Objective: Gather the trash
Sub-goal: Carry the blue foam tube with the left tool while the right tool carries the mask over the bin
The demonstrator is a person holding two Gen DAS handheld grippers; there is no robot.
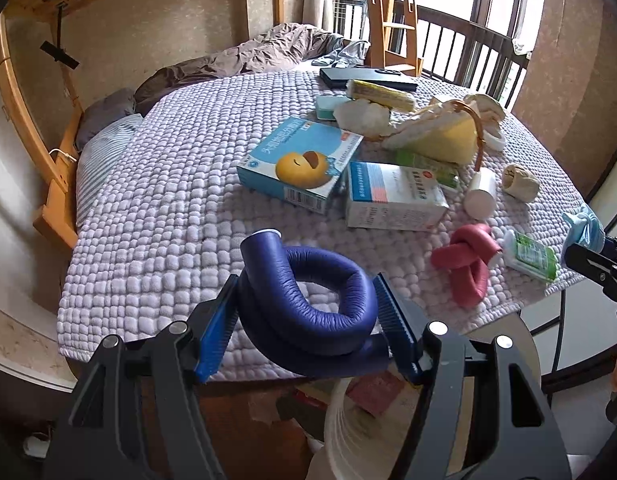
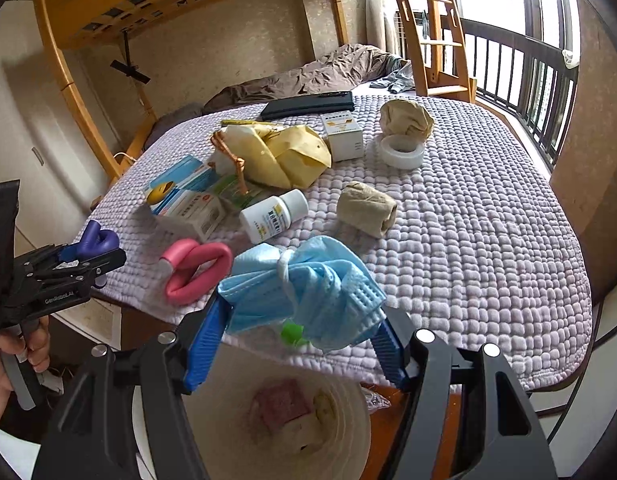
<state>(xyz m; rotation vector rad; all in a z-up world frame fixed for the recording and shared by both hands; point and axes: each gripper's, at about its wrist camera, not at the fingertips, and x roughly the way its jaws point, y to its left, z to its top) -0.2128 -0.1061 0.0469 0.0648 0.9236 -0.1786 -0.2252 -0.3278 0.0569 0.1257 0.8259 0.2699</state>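
My left gripper [image 1: 307,292] is shut on a dark purple foam roller [image 1: 308,304], curled into a loop and held over the near edge of the bed. In the right wrist view that left gripper [image 2: 88,256] shows at the left with the purple roller [image 2: 96,238] in it. My right gripper [image 2: 304,306] is shut on a knotted bundle of light blue face masks [image 2: 308,276], also above the bed's edge. A white bin [image 2: 228,420] with some trash in it stands right below both grippers; the bin [image 1: 348,432] also appears under the left one.
On the lilac quilt [image 2: 468,240] lie a pink roller [image 2: 196,268], a white pill bottle [image 2: 272,216], medicine boxes [image 1: 300,164], a yellow paper bag [image 2: 284,152], brown paper wads [image 2: 366,208], a tape roll [image 2: 402,152] and a green-labelled packet [image 1: 532,256]. A hand [image 2: 4,360] holds the left gripper's handle.
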